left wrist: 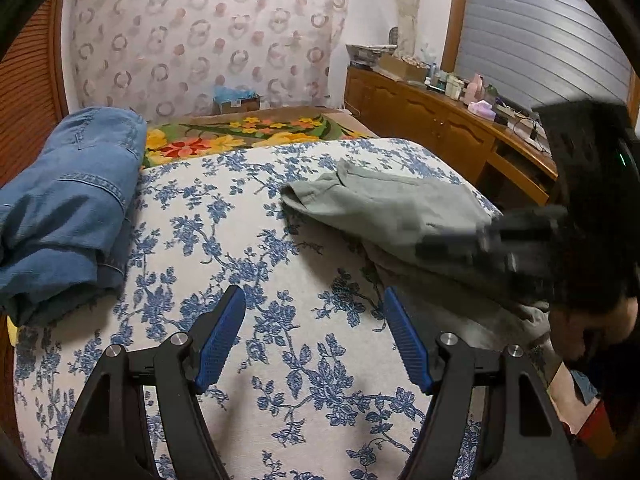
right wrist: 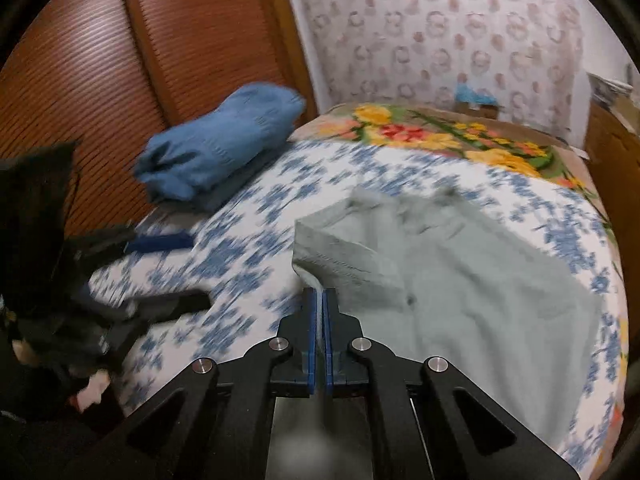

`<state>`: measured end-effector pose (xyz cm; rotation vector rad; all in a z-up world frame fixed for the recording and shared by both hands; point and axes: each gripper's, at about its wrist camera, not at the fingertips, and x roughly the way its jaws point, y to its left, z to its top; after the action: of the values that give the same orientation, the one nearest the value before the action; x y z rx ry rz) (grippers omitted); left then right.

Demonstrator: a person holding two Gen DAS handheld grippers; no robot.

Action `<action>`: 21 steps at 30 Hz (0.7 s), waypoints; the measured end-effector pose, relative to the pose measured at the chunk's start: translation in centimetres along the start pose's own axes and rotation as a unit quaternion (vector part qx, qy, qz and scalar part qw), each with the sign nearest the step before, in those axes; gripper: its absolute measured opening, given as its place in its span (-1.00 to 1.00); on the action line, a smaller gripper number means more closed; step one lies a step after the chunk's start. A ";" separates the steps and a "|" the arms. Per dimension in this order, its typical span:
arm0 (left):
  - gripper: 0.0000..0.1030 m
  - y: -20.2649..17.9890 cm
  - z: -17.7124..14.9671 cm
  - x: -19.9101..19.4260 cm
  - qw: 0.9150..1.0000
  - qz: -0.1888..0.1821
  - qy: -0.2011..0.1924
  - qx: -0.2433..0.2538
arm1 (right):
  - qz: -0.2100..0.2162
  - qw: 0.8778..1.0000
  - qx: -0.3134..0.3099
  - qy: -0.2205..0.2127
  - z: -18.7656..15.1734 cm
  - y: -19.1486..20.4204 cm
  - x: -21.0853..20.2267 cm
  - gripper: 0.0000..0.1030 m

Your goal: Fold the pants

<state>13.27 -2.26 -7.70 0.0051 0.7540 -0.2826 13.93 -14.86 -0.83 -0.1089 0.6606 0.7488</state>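
**Right jaws clenched at the grey-green pants, left jaws released over the bed**

Your left gripper (left wrist: 314, 336) hangs over the blue-flowered bedspread (left wrist: 256, 240) with its jaws spread apart and nothing between the blue pads (left wrist: 222, 340); only bare cover shows in the gap. It sits near the bed's near edge, between the two garments.

Your right gripper (right wrist: 319, 336) has its jaws pressed together, the two blue pads nearly meeting. In the right wrist view the tips lie at the near left edge of the grey-green pants (right wrist: 460, 280), but no cloth shows between the pads, so you cannot tell whether any fabric is pinched. In the left wrist view that gripper is a dark blur over the pants' near part, toward the bed's right edge.

The grey-green pants (left wrist: 384, 208) lie loosely on the right half of the bed, one folded corner pointing toward the middle and the rest spreading toward the right and near edges. They are rumpled, not squared into a neat fold.

A folded pair of blue jeans (left wrist: 72, 208) rests at the bed's left edge, well apart from the grey-green pants. Beyond the bedspread, a blanket with yellow and red flowers (left wrist: 240, 136) covers the far end of the bed.
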 end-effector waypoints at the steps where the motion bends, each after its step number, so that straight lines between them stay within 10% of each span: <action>1: 0.41 0.1 0.0 -0.1 1.000 0.001 -0.001 0.000 | 0.000 1.000 -0.007 0.008 -0.3 0.5 0.1 -0.94; 11: 0.41 0.7 -0.4 0.3 1.000 0.002 0.007 -0.008 | -0.042 0.999 -0.017 -0.007 -1.0 0.1 -2.6 -0.46; 21: 0.41 0.1 -0.8 1.0 1.000 -0.002 0.015 0.000 | -0.057 0.998 -0.007 0.020 -0.1 0.2 0.1 -0.42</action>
<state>13.44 -2.38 -9.01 0.0074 0.7845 -0.2862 13.82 -14.72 -0.90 -0.1725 0.6811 0.6435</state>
